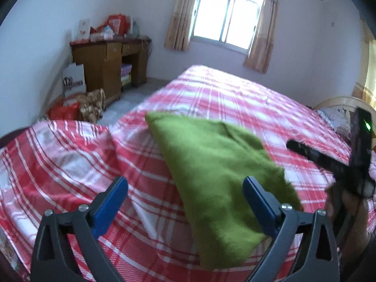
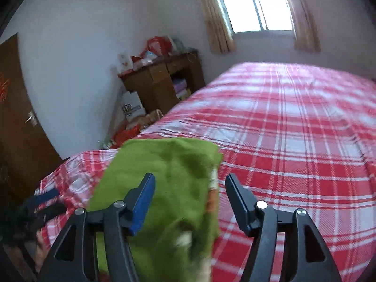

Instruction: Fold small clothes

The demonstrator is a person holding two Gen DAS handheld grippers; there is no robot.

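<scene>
Green fleece garment (image 1: 211,164): folded into a bundle, lying on the red-and-white plaid bedsheet (image 1: 235,98) near the bed's near edge. Left tool (image 1: 185,202) wide apart, nothing gripped; right tool (image 2: 190,199) parted, cloth beneath, not pinched. We judge a fold just released. Next: check edges align, regrasp if another fold is needed.

Home bedroom: bed with red-and-white plaid sheet (image 2: 293,141), brown wooden desk (image 1: 105,70), beige-curtained window (image 1: 225,21), brown wooden door (image 2: 16,117).
</scene>
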